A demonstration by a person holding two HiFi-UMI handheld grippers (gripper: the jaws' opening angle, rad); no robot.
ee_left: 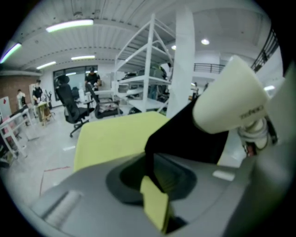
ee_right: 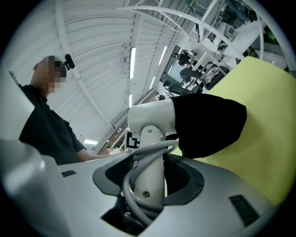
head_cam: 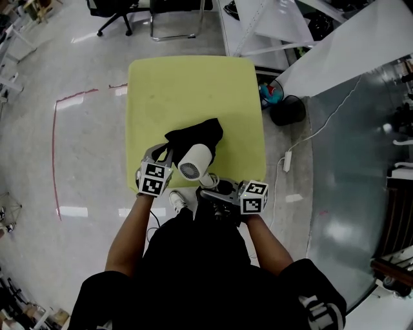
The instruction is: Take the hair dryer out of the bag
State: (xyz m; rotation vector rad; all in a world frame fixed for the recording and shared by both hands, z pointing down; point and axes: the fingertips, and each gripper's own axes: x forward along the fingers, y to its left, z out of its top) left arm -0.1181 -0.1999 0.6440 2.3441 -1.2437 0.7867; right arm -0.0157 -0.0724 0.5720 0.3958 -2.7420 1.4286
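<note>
A white hair dryer (head_cam: 195, 161) sticks rear end out of a black bag (head_cam: 197, 134) on the yellow-green table (head_cam: 187, 84). My right gripper (head_cam: 211, 190) is shut on the dryer's handle (ee_right: 150, 180), with the grey cord looped around it. The dryer's body (ee_right: 150, 118) disappears into the bag (ee_right: 208, 122). My left gripper (head_cam: 160, 155) sits at the bag's near left edge. In the left gripper view the bag (ee_left: 185, 134) hangs from the dryer (ee_left: 231, 97), and its edge runs down between the jaws. The left gripper (ee_left: 157, 194) stands slightly open, and its pads do not press the cloth.
Office chairs (head_cam: 116, 13) stand beyond the table. White shelving (head_cam: 271, 26), a black bin (head_cam: 287, 109) and a power strip (head_cam: 288, 161) on a cable lie to the right. Red tape (head_cam: 57, 155) marks the floor on the left.
</note>
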